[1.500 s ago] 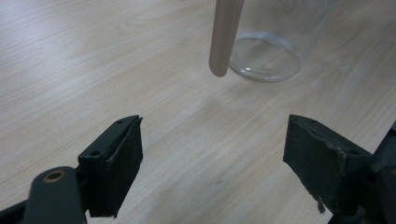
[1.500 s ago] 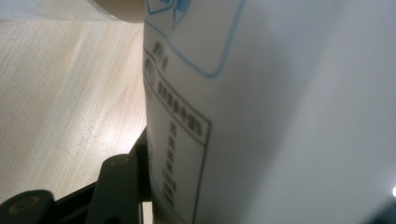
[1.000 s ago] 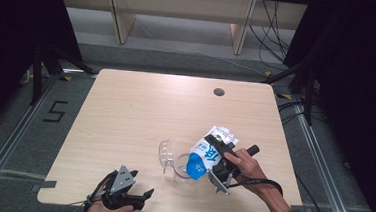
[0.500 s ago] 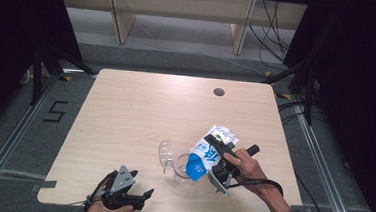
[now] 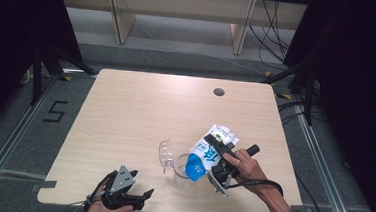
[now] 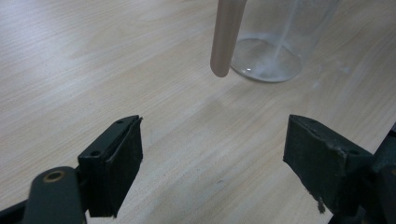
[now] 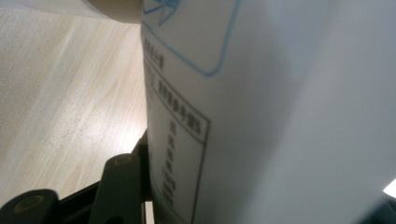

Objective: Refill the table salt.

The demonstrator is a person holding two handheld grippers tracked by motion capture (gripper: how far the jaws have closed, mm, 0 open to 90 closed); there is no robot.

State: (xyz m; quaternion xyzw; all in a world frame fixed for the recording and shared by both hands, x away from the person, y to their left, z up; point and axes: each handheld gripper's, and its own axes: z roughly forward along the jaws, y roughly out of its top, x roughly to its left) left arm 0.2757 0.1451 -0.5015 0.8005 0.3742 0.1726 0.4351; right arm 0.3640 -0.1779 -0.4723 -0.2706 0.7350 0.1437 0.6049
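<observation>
Right gripper (image 5: 216, 159) clamps a white-and-blue milk carton (image 5: 206, 151), tilted toward a clear measuring jug (image 5: 171, 159), probably plastic, mid-table. Left gripper (image 5: 142, 195) rests near the table's (image 5: 140, 107) front edge, jaws wide and empty.

The pouch (image 5: 207, 153) is held tilted over the cup (image 5: 181, 164) on the table (image 5: 140, 112), near its front edge.

Table (image 5: 140, 107) evenly lit, surroundings dark — close carton (image 7: 289, 116) blurred, in shadow.
</observation>
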